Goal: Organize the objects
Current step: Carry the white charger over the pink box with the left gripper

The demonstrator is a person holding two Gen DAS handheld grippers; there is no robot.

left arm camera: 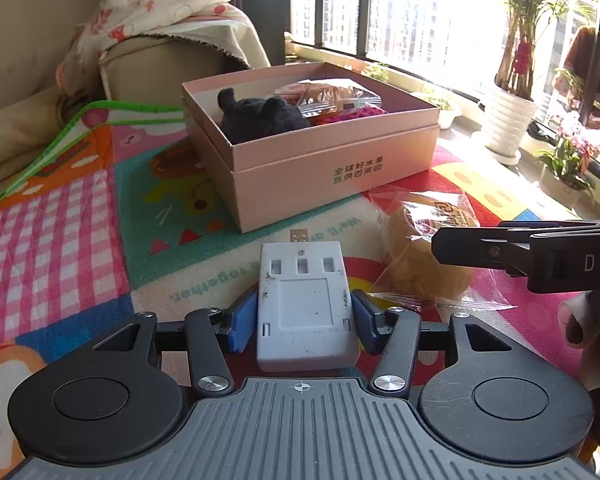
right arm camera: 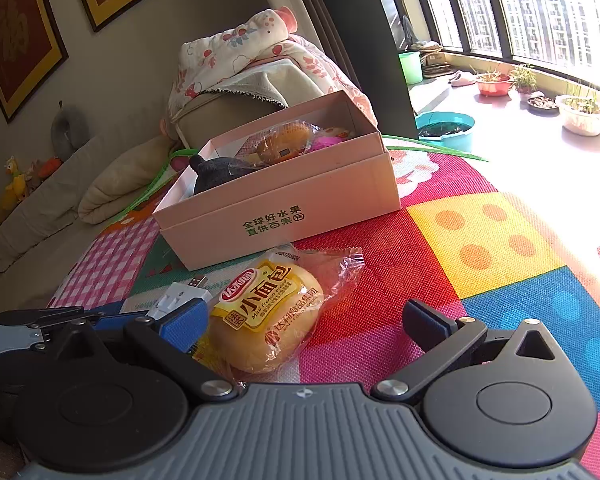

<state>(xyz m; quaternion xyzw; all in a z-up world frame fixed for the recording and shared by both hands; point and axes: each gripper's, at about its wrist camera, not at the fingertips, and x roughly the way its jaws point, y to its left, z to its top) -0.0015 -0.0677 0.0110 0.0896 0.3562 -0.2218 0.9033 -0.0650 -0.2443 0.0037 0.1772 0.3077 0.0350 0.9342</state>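
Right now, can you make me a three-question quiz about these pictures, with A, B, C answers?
1. Where is the black plush toy?
A. on the windowsill
B. inside the pink box
C. on the sofa

2. What colour are the gripper pads?
A. blue
B. green
C. yellow

3. How do the jaws of the right gripper stand?
A. shut tight
B. hidden from view
C. open wide

Answers:
1 B: the toy peeks over the box wall.
2 A: blue blocks sit on either side of the white charger.
3 C: the jaws stand far apart and are not squeezing the wrapped bun that lies between them.
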